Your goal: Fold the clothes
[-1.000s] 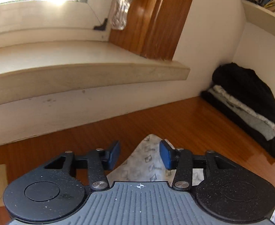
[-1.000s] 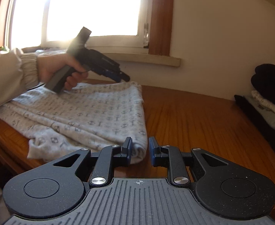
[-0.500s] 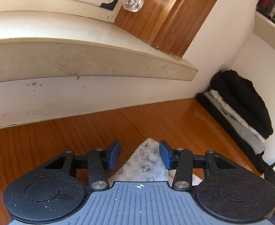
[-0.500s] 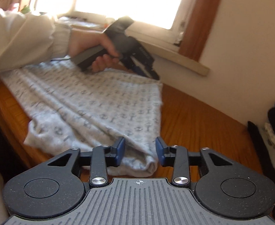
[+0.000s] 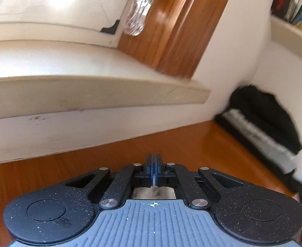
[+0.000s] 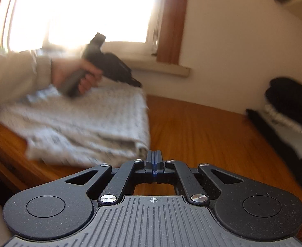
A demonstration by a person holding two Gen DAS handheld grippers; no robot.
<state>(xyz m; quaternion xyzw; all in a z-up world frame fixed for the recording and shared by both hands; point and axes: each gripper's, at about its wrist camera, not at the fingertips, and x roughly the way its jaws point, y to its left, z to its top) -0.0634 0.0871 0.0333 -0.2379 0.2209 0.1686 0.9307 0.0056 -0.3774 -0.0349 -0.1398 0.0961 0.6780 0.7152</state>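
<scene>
A glossy wooden table runs up to a white wall under a pale stone windowsill, with a dark wood window frame beside it and hard daylight washing out the window. At the far right of the table, against the wall, sits a stack of folded clothes, black on top with grey and white layers under it.

The garment I am folding is a light grey cloth with a small dark repeat print. It lies on the left part of the table, already doubled over, its thick folded edge facing my right gripper.

My left gripper is clamped closed. A thin sliver of pale fabric shows between its blue pads, and more of the printed cloth sits in the gap just behind them, so it is pinching the garment's far corner. From the right wrist view I can see my left hand, in a cream sleeve, holding that tool over the cloth's far edge.

My right gripper is also closed, pads pressed together. Its tips sit at the near folded corner of the cloth, but I cannot tell whether any fabric is caught between them. Both views are blurred.
</scene>
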